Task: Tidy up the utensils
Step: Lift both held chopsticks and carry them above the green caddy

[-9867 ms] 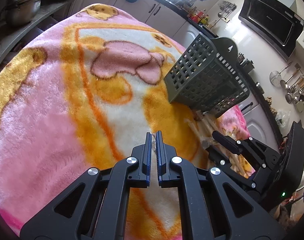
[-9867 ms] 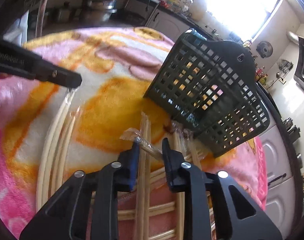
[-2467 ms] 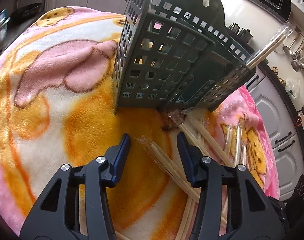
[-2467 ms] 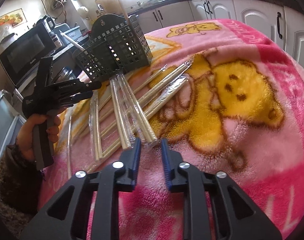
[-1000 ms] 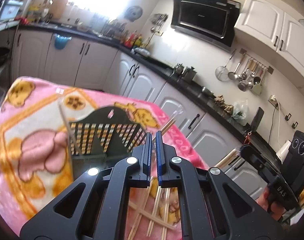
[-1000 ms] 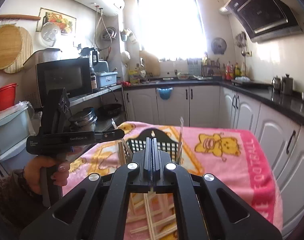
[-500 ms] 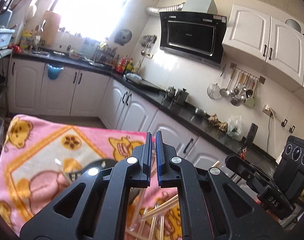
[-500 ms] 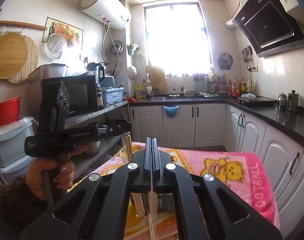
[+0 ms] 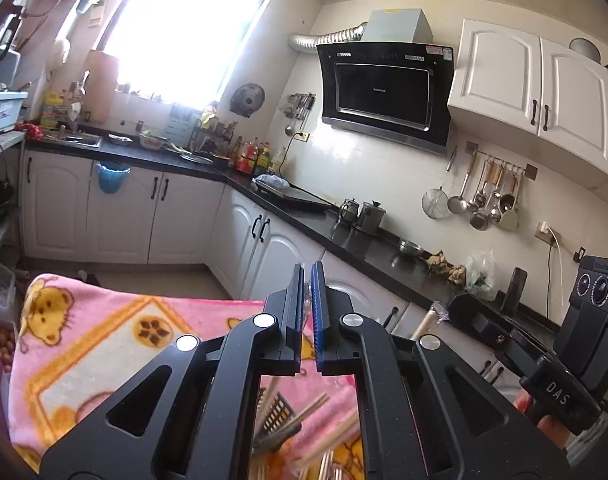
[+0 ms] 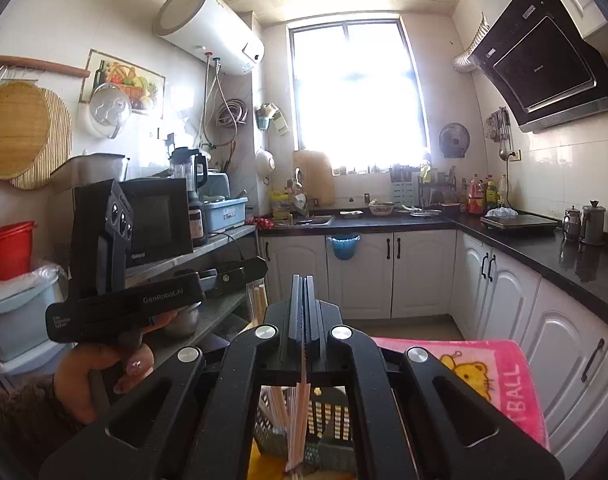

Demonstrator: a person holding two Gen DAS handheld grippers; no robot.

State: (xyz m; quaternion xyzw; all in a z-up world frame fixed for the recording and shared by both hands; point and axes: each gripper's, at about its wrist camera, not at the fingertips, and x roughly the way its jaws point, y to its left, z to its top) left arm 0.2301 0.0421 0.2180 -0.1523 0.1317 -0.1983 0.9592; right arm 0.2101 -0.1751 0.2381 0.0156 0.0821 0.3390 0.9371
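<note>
My left gripper (image 9: pixel 307 271) is shut on a pair of pale wooden chopsticks (image 10: pixel 258 300); the right wrist view shows them hanging below its tip (image 10: pixel 259 269). My right gripper (image 10: pixel 302 280) is shut on a plastic-wrapped pair of chopsticks (image 10: pixel 297 420) that hangs down over the dark slotted utensil basket (image 10: pixel 336 420). In the left wrist view the right gripper (image 9: pixel 456 307) holds that pair's end (image 9: pixel 424 323) at the right. The basket (image 9: pixel 277 414) and several loose chopsticks (image 9: pixel 332 436) lie low on the pink blanket (image 9: pixel 103 320). Both grippers are held high, pointing nearly level.
White cabinets (image 10: pixel 364 276) and a black counter (image 9: pixel 356 240) run along the walls behind the blanket-covered table. A shelf with a microwave (image 10: pixel 155 220) stands at the left. A hand (image 10: pixel 99 372) holds the left gripper's handle.
Both grippers have risen and tilted up, still shut on their chopsticks. The basket and blanket have sunk to the bottom of both views, and more wall and ceiling shows.
</note>
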